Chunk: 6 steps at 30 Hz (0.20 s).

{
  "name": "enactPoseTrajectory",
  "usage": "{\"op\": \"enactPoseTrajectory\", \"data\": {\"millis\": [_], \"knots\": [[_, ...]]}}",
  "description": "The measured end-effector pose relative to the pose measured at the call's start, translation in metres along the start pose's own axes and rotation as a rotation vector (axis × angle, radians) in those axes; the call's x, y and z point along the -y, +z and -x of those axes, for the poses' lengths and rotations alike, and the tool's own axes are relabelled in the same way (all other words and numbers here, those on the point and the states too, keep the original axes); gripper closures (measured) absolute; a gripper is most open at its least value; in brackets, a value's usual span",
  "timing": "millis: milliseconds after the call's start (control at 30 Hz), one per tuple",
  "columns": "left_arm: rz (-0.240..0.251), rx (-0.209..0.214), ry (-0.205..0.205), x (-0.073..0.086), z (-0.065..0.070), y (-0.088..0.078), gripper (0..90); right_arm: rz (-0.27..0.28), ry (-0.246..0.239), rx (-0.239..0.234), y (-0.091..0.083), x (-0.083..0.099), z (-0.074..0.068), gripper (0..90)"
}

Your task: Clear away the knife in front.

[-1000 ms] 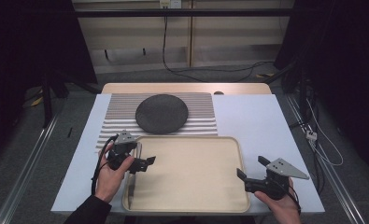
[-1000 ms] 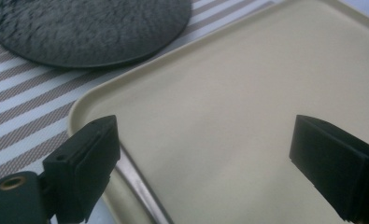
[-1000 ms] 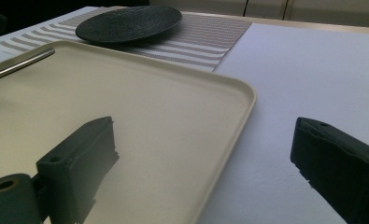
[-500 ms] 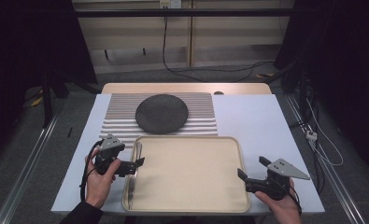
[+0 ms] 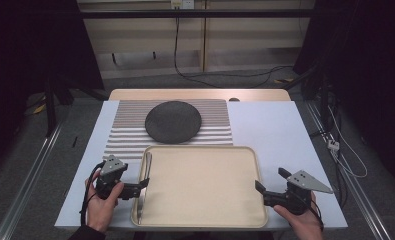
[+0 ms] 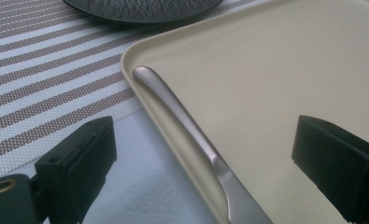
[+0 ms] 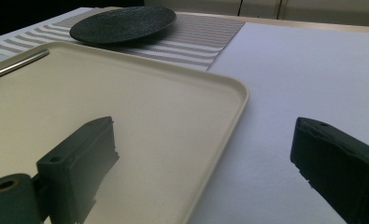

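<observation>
- My left gripper is hovering at the tray's nine o'clock edge with its jaws spread wide and nothing between them; in the left gripper view they are straddling the rim, one over the white surface, one over the tray floor.
- The knife is lying inside the tray along its left wall, running from twelve to six o'clock, handle end toward the striped placemat. In the left gripper view its handle is resting against the rim's slope, which I judge is why I am coming at it from the side: a jaw has to slip between metal and wall.
- My right gripper is waiting at the tray's three o'clock edge, jaws equally wide apart and holding nothing. In the right gripper view they are bracketing the tray's corner, probably so I can steady the tray if it slides.
- The dark plate is sitting on the placemat at twelve o'clock of the tray, close to it and bare; I take it as the setting the knife belongs beside.
- The knife looks thin, smooth and low, so I expect the grip to need a careful, level close on the handle.
</observation>
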<state>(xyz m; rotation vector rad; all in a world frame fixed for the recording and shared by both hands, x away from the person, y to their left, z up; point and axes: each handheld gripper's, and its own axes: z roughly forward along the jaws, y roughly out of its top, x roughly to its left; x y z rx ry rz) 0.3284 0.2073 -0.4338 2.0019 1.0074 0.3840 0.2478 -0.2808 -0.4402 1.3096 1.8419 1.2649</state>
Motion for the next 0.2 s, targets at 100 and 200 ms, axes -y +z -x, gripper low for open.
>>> {"op": "enactPoseTrajectory", "data": {"millis": [100,200], "knots": [[0.014,-0.007,0.009,0.0010,0.0024,-0.0012,6.3,-0.001,0.010,0.010,-0.0005,0.0003,0.0023,7.3],[0.005,-0.002,0.004,0.0018,0.0026,-0.0011,6.2,-0.001,0.012,0.012,-0.0009,0.0004,0.0030,7.3]]}}
